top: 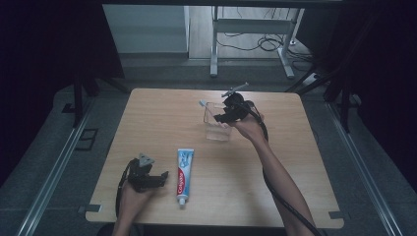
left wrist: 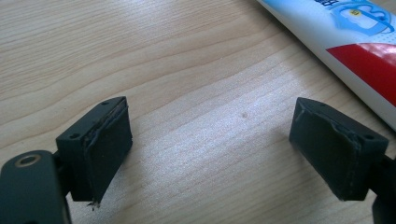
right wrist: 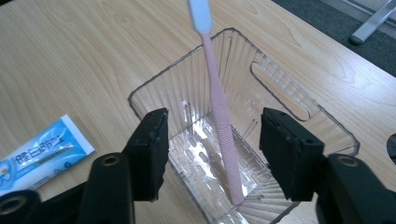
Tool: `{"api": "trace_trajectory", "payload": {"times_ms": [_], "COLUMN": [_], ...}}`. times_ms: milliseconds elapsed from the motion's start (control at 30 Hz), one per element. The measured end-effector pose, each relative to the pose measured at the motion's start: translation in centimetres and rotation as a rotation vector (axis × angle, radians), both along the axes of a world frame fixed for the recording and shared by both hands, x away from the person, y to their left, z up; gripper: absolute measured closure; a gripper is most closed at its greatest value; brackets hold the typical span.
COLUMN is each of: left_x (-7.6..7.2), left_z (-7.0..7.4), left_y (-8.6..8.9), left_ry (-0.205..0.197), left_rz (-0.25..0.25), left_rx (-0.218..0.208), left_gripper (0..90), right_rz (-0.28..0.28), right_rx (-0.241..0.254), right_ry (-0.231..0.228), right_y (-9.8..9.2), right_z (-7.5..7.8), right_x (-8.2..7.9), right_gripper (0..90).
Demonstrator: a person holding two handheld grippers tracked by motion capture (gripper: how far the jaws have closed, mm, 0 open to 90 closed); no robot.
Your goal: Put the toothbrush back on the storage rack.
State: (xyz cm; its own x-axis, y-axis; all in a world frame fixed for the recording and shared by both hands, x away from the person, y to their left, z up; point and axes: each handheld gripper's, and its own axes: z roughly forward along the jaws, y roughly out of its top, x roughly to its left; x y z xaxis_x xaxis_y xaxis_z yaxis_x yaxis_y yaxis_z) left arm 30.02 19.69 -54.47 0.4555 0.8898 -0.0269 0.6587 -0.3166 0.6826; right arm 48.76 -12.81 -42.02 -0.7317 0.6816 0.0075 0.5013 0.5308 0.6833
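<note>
A pink toothbrush (right wrist: 217,100) with a white head stands tilted inside a clear ribbed plastic container (right wrist: 154,77), its handle end on the bottom and its head above the far rim. My right gripper (right wrist: 212,149) hovers over the container's near side, open, with the handle between the jaws but untouched. In the high view the container (top: 218,129) sits right of the table's centre with the right gripper (top: 221,118) above it. A toothpaste tube (top: 183,174) lies near the front edge. My left gripper (top: 164,176) rests open just left of it, the tube (left wrist: 345,42) beside its jaws.
The wooden table (top: 162,118) has bare wood on its left half and far right. Beyond the far edge are grey floor, white desk legs (top: 214,49) and cables. Dark curtains flank both sides.
</note>
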Motion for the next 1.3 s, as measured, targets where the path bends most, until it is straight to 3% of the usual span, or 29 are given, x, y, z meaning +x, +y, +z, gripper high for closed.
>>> {"api": "trace_trajectory", "payload": {"times_ms": [633,1167,1300], "left_x": [0.0,0.0,0.0], "left_z": [0.0,0.0,0.0], "left_y": [0.0,0.0,0.0], "left_ry": [-0.001,0.001,0.001], "left_rz": [0.001,0.0,0.001], "left_rx": [0.0,0.001,0.001], "left_gripper": [12.9,12.9,12.9], "right_rz": [0.05,0.057,0.079], "right_rx": [0.009,0.011,0.004], "right_ry": [-0.015,-0.029,-0.051], "right_y": [-0.6,-1.8,-2.1], "right_z": [0.3,0.0,-0.1], "right_x": [-2.3,-3.8,-4.4], "right_gripper": [14.5,2.0,0.0]}}
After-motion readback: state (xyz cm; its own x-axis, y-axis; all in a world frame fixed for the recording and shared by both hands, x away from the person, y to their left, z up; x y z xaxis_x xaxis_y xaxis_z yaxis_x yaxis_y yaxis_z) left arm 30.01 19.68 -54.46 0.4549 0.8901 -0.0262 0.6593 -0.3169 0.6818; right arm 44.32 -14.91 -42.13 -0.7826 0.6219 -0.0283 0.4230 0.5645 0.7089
